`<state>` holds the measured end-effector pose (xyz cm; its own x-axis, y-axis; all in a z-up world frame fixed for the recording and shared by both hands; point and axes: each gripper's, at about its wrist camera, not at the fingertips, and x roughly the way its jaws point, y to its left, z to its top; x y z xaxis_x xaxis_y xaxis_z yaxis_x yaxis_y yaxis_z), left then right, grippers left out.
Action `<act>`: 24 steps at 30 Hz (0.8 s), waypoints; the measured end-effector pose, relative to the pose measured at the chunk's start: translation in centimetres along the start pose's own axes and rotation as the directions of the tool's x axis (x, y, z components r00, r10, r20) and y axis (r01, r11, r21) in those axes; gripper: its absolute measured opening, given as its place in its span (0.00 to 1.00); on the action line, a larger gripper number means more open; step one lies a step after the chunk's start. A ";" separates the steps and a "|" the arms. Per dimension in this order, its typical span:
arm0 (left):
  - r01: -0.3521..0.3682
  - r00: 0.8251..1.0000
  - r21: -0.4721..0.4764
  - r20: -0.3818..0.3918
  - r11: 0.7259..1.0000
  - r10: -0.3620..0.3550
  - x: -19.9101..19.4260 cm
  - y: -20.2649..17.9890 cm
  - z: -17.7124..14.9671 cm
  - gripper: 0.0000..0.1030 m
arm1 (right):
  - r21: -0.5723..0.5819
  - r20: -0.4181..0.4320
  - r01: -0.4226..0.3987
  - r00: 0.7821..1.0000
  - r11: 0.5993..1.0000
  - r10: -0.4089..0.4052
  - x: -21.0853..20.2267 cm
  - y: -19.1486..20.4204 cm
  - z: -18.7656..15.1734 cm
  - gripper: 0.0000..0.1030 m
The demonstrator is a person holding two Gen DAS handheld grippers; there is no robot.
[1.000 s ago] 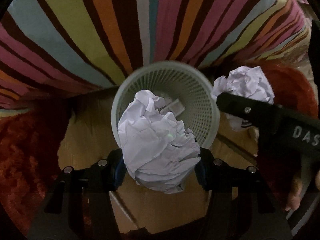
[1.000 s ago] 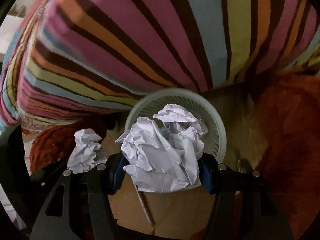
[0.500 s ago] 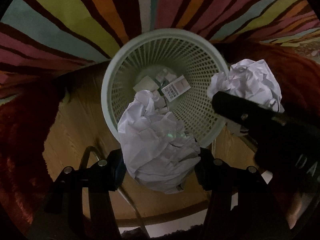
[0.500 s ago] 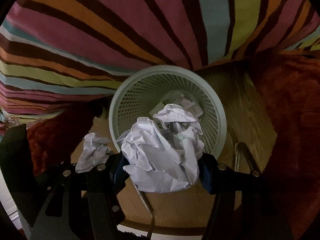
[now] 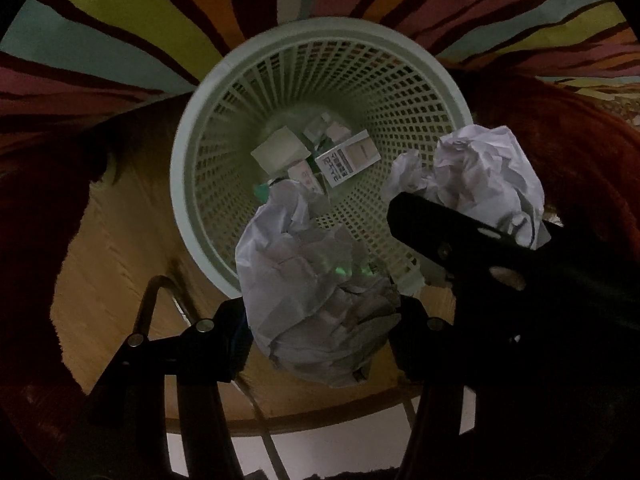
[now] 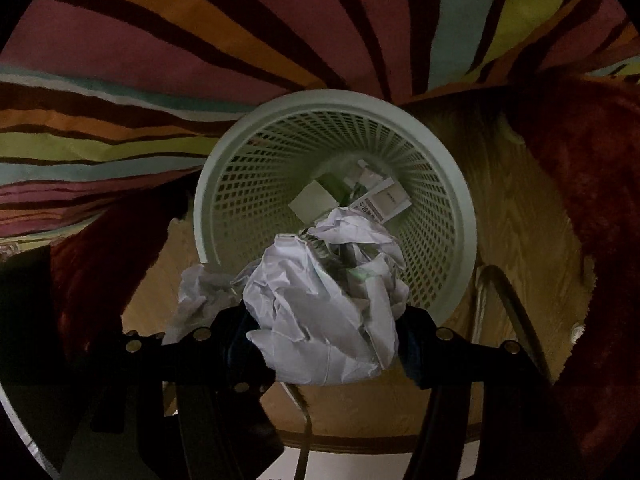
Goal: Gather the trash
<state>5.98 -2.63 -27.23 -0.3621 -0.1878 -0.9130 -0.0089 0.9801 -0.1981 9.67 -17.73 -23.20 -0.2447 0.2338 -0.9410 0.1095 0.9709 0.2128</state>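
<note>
A pale green mesh waste basket (image 5: 188, 184) (image 6: 460, 208) stands on the wooden floor, with cards and paper scraps at its bottom. My left gripper (image 5: 320, 336) is shut on a crumpled white paper ball (image 5: 312, 292) that hangs over the basket's near rim. My right gripper (image 6: 324, 340) is shut on a second crumpled paper ball (image 6: 320, 304), also above the near rim. In the left wrist view the right gripper's black finger and its paper ball (image 5: 480, 176) sit at the right. In the right wrist view the left gripper's paper ball (image 6: 200, 296) shows at the lower left.
A striped multicoloured bedspread (image 5: 120, 32) (image 6: 160, 60) hangs behind the basket. Dark red shaggy rug (image 5: 32, 240) (image 6: 580, 160) flanks the bare wood floor (image 5: 116, 248) on both sides. A thin metal bar (image 6: 516, 312) runs along the floor near the basket.
Both grippers have sunk toward the basket and tilted further down, each still clamping its paper ball. The basket now looks larger and its contents show.
</note>
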 end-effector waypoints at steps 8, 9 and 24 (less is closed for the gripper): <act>0.029 0.999 -0.030 -0.019 0.999 -0.030 0.4 0.3 0.4 0.56 | 0.019 -0.019 0.006 1.000 1.000 -0.006 0.9 0.0 0.2 0.56; 0.032 0.999 -0.037 -0.024 0.999 -0.033 0.5 0.3 0.4 0.59 | 0.020 -0.024 0.008 1.000 1.000 -0.007 1.0 0.0 0.3 0.57; 0.020 1.000 -0.053 -0.020 0.998 -0.021 0.8 0.7 0.5 0.81 | 0.111 -0.047 -0.008 0.999 0.994 0.013 1.4 -1.2 0.8 0.90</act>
<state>6.13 -2.14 -28.28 -0.3804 -0.2067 -0.9014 -0.0654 0.9783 -0.1967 9.99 -18.65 -24.99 -0.2886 0.2484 -0.9247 0.2176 0.9575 0.1893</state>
